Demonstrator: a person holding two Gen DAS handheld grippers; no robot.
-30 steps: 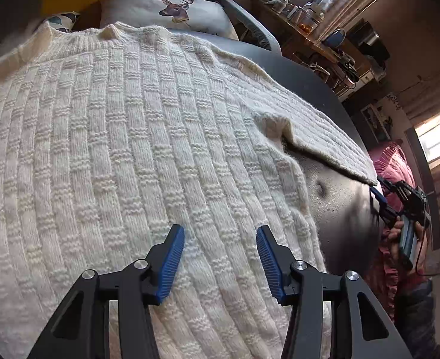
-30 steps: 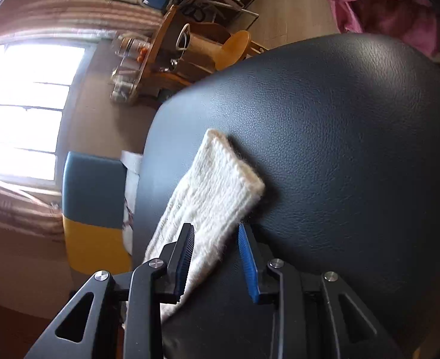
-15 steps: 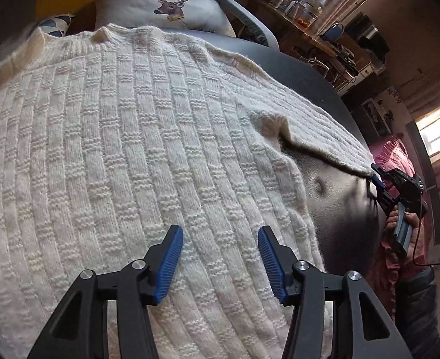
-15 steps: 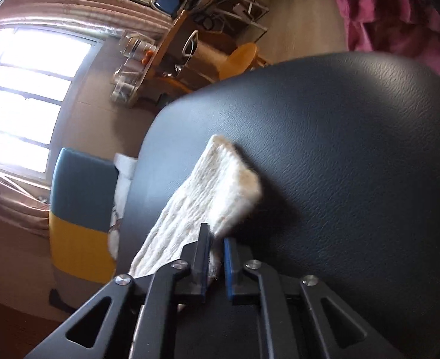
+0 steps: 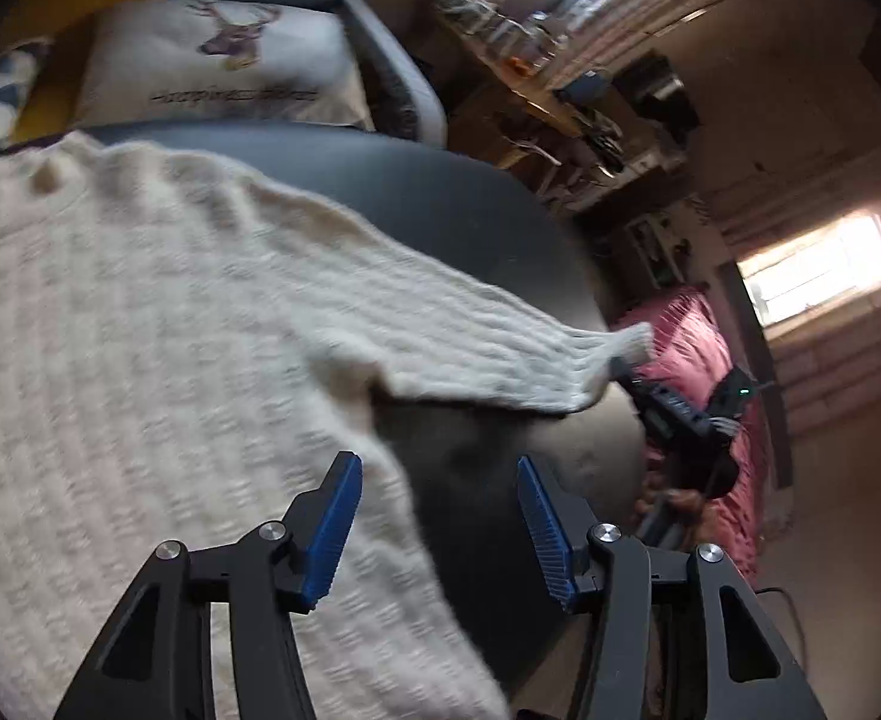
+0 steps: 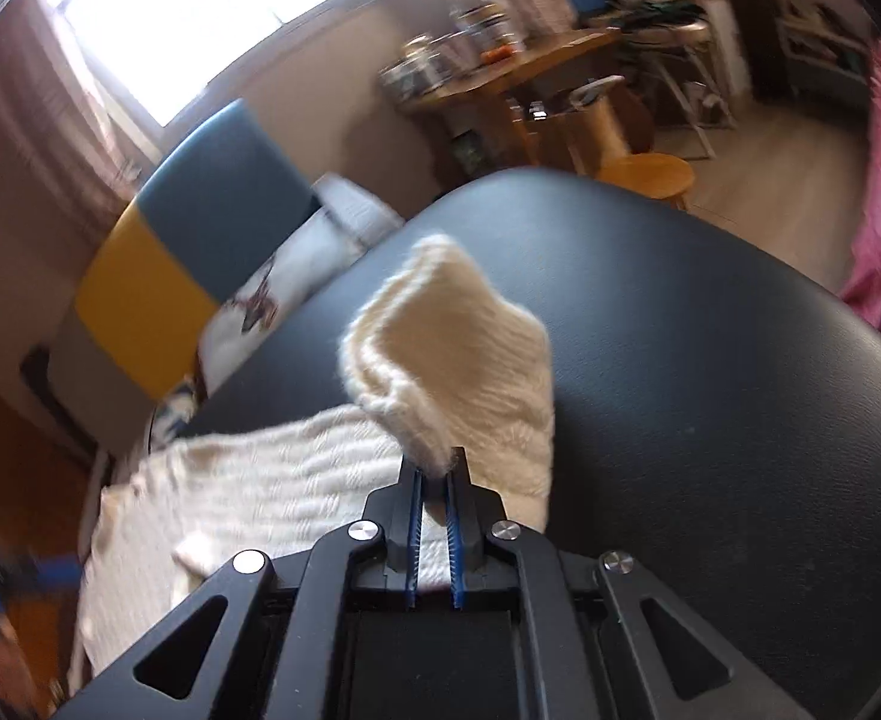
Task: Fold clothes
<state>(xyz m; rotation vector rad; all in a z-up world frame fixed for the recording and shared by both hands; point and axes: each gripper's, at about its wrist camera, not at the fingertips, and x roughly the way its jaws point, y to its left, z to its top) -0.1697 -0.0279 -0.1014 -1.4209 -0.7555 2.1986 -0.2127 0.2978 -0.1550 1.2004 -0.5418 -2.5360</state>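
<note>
Left hand-held gripper (image 5: 437, 531): jaws apart, nothing between the blue pads, angled downward.
Right hand-held gripper (image 6: 434, 483): jaws just closed, pads pinching knit fabric, angled downward.
Right-side hand (image 5: 674, 501): wrapped round the handle, partly hidden.

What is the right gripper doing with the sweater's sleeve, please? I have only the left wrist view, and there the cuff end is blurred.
Observer: The right gripper is shut on the sleeve cuff, its blue pads pinching the knit just behind the cuff's end.
Operator: Thank you. Is the cuff lying flat on the black surface?
Observer: No, it stands up off the black padded surface, bent over above the jaws.
Operator: And what lies beyond the cuff on that side?
Observer: A wooden stool stands on the floor past the surface's far edge, in front of a cluttered wooden table.
</note>
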